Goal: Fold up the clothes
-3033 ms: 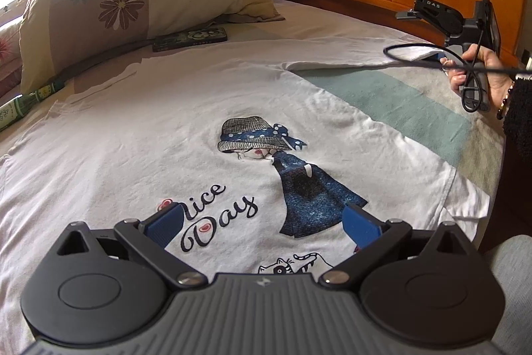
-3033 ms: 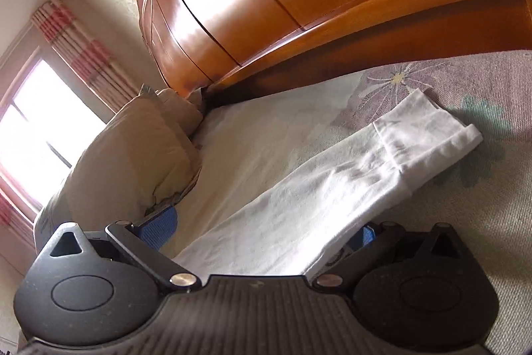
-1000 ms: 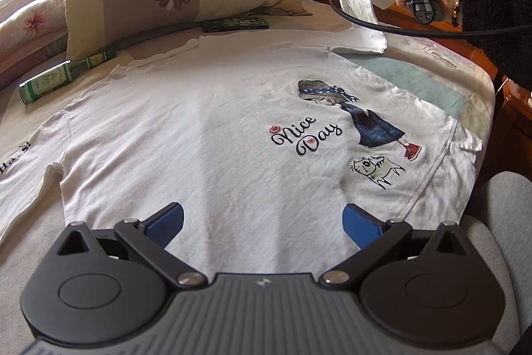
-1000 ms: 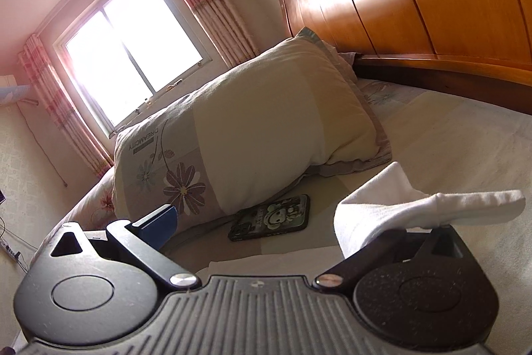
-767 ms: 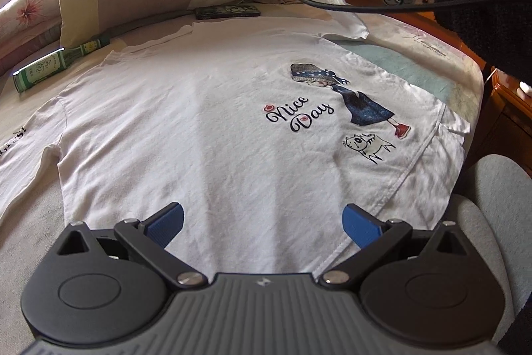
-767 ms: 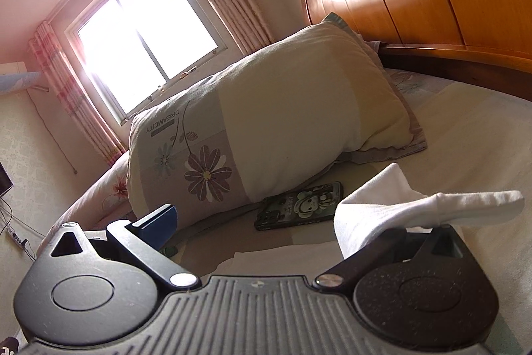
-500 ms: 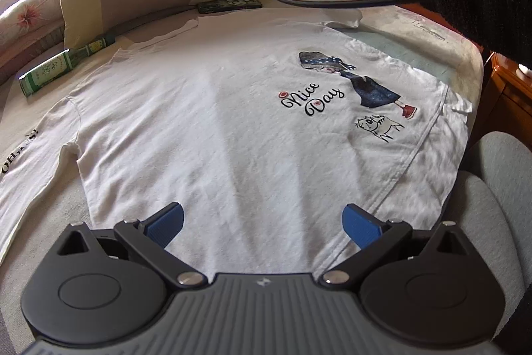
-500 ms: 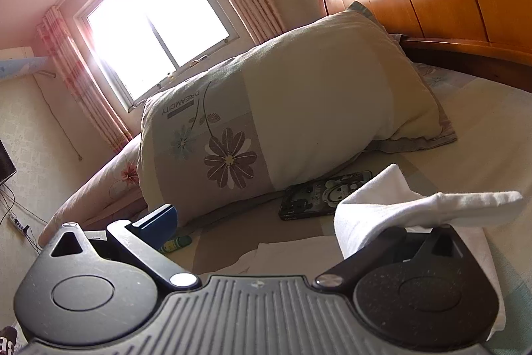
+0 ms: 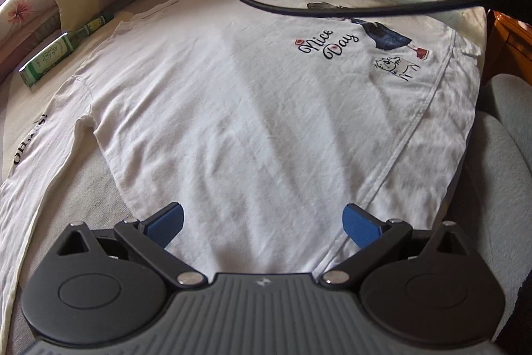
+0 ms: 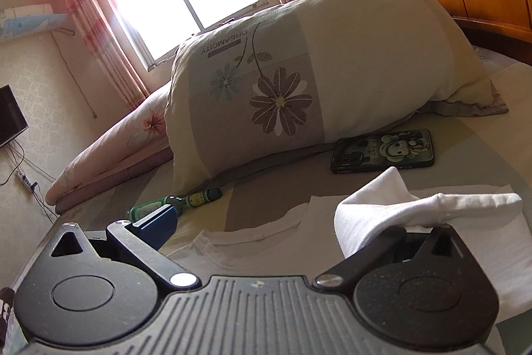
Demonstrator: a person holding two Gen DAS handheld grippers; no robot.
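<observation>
The white long-sleeved T-shirt with the "Nice Day" cartoon print (image 9: 252, 108) lies spread flat, print up, across the bed (image 9: 76, 188), its hem at the near edge. The left gripper (image 9: 262, 223) hovers over the hem, blue-padded jaws spread wide, gripping nothing. The right gripper (image 10: 296, 223) is up by the neckline, and the white sleeve cuff (image 10: 409, 205) lies bunched over its right finger, the left finger standing well apart; whether that cuff is truly pinched, can't tell. Beyond: a cream flower-print pillow (image 10: 332, 65), a dark phone in a cartoon case (image 10: 382, 150) and a small green bottle (image 9: 63, 50) beside it
</observation>
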